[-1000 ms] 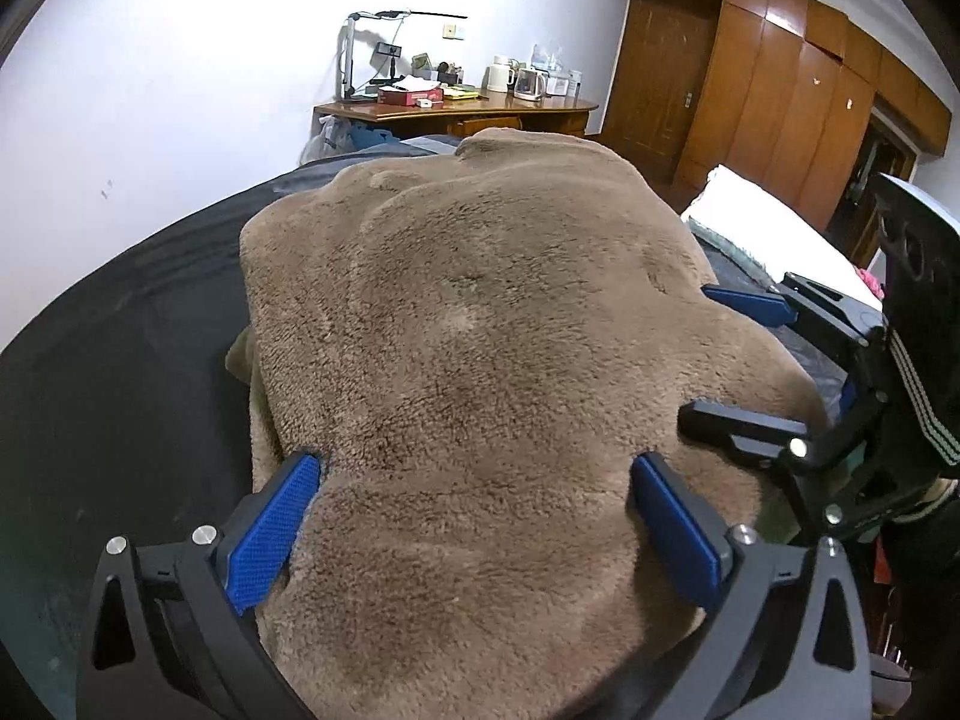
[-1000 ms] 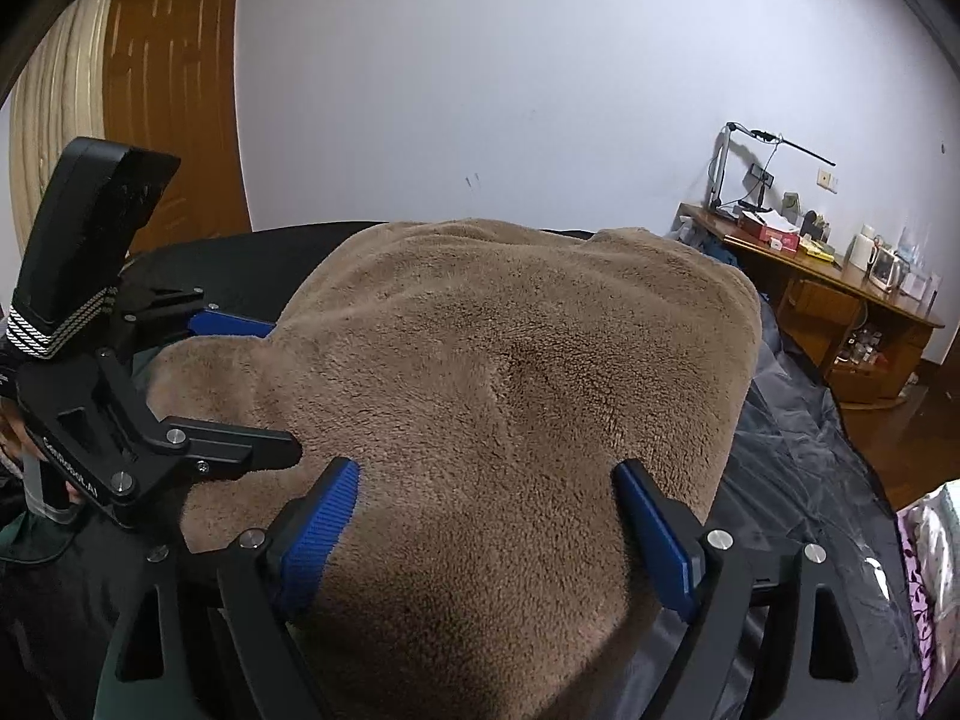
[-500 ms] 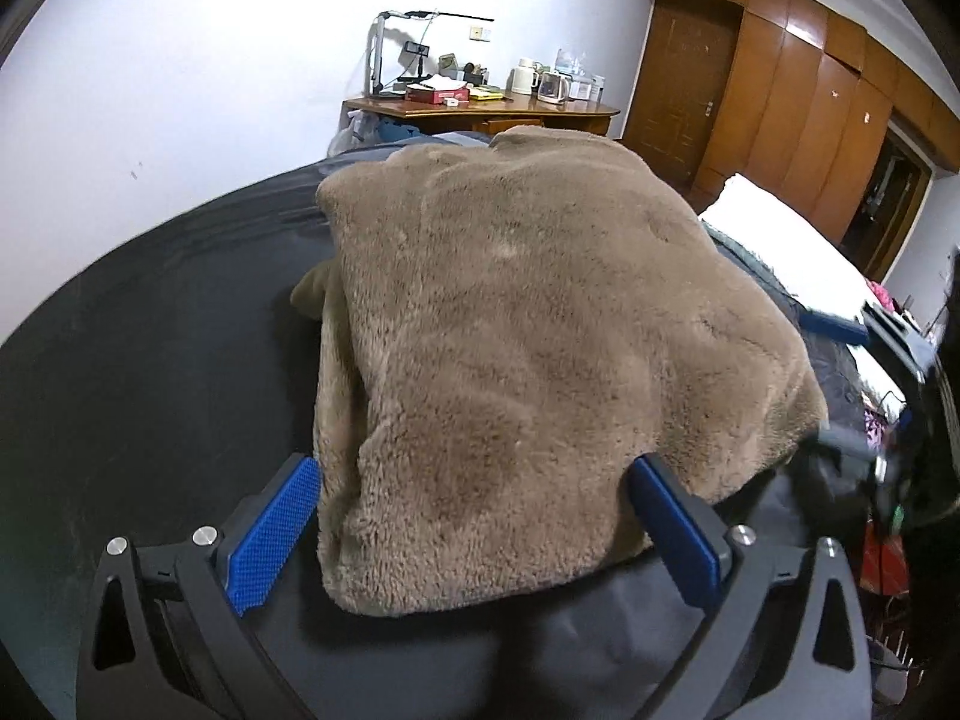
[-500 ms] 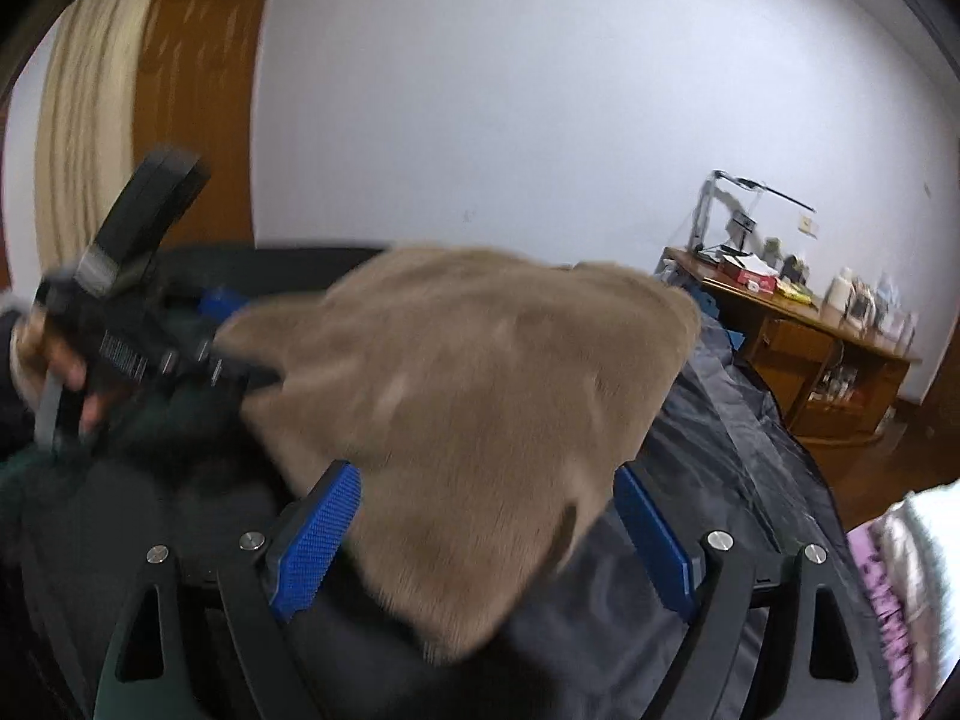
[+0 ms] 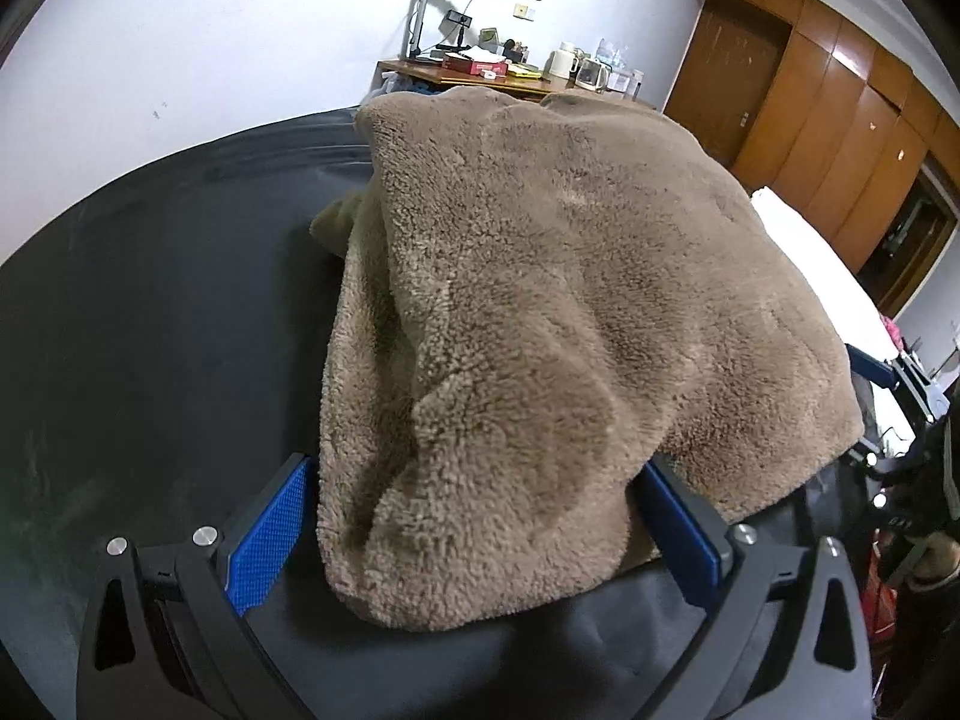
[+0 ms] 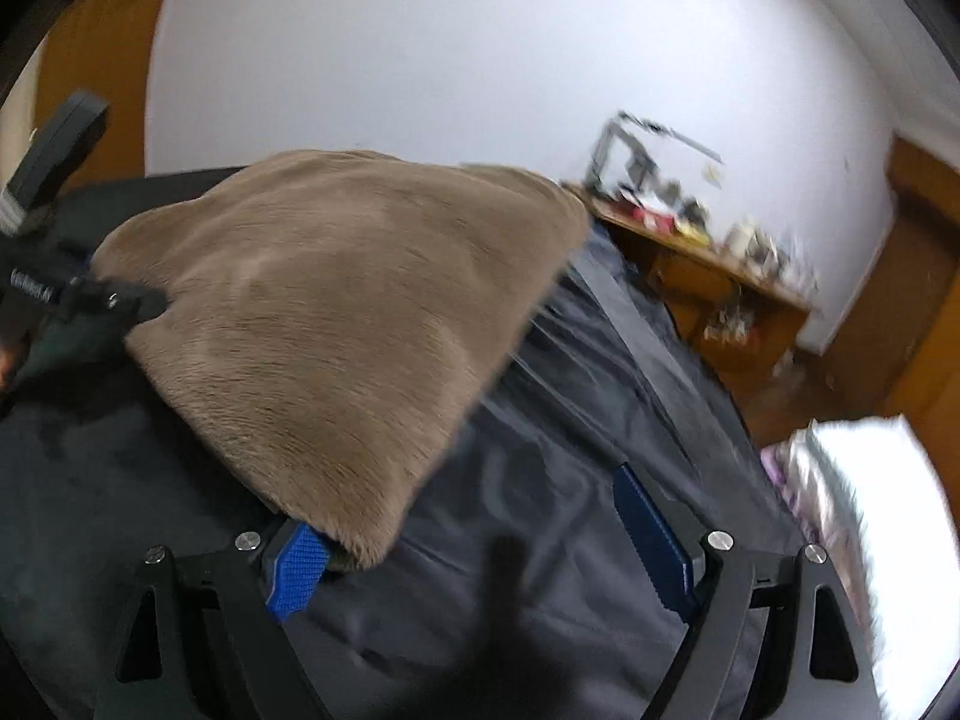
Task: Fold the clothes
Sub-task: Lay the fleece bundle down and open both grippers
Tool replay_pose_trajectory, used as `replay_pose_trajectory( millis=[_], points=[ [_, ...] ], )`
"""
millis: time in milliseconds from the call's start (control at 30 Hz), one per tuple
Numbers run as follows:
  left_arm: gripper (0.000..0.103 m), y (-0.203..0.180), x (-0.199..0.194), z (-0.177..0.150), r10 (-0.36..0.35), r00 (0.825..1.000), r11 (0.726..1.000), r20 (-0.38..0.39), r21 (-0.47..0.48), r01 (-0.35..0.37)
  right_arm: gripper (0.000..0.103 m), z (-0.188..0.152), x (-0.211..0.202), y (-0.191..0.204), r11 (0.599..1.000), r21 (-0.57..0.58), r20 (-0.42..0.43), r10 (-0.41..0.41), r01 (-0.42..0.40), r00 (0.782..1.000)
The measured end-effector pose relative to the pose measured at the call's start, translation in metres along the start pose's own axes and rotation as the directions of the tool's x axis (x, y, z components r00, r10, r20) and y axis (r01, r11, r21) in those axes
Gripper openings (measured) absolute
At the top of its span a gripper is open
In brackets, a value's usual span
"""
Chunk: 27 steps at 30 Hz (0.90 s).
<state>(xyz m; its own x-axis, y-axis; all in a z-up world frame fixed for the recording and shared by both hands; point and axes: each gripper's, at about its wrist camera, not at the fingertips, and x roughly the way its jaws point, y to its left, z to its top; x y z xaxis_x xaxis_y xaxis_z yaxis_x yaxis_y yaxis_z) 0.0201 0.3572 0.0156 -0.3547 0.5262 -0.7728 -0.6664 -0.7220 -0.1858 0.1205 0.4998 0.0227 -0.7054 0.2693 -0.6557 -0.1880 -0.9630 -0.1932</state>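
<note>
A brown fleece garment (image 5: 570, 276) lies folded in a thick heap on the dark bed cover (image 5: 150, 300). My left gripper (image 5: 474, 534) is open, and the garment's near corner bulges between its blue pads (image 5: 270, 534) without being pinched. In the right wrist view the garment (image 6: 336, 300) lies to the left, blurred by motion. My right gripper (image 6: 480, 552) stands wide open over bare dark cover; the garment's near corner overlaps its left pad (image 6: 297, 564). The left gripper's black body (image 6: 78, 294) sits at the garment's far left edge.
A wooden desk (image 5: 480, 75) crowded with a lamp, kettle and small items stands against the white wall. Brown wardrobe doors (image 5: 840, 108) fill the right. White bedding (image 6: 852, 510) lies at the bed's right side. The dark cover (image 6: 600, 420) is wrinkled.
Both grippers have drawn back off the garment, so its near edge now shows against the dark cover. The right wrist view has swung right, leaving the garment at its left.
</note>
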Motion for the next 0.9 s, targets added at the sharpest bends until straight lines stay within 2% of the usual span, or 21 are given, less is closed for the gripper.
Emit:
replay_pose_trajectory(
  millis=[67,300,467,700,800,900],
  points=[
    [0.103,0.000,0.002,-0.001,-0.006,1.000,1.000,-0.005,-0.002,0.006,0.088,-0.004,0.003,-0.005,0.999,0.043,-0.030,0.019,-0.018,0.999],
    [0.103,0.001,0.001,-0.005,-0.022,1.000,0.999,-0.002,-0.025,0.022,0.088,-0.003,-0.001,0.004,1.000,0.006,-0.043,0.009,-0.009,0.999],
    [0.103,-0.003,-0.007,-0.012,0.012,1.000,0.999,0.020,-0.032,-0.011,0.088,-0.001,-0.029,0.018,0.998,-0.049,0.047,0.040,-0.038,0.998],
    [0.103,-0.022,-0.016,-0.026,0.104,0.992,0.994,0.067,0.022,-0.106,0.090,0.023,-0.034,0.037,0.999,-0.017,0.126,0.032,-0.030,0.992],
    [0.103,-0.026,-0.015,-0.030,0.110,0.992,0.994,0.065,0.018,-0.112,0.090,0.034,-0.025,0.043,1.000,0.007,0.122,0.026,-0.027,0.992],
    [0.103,-0.025,-0.014,-0.033,0.104,0.993,0.994,0.061,0.006,-0.105,0.090,0.036,-0.008,0.049,1.000,-0.002,0.071,-0.015,0.015,0.997]
  ],
)
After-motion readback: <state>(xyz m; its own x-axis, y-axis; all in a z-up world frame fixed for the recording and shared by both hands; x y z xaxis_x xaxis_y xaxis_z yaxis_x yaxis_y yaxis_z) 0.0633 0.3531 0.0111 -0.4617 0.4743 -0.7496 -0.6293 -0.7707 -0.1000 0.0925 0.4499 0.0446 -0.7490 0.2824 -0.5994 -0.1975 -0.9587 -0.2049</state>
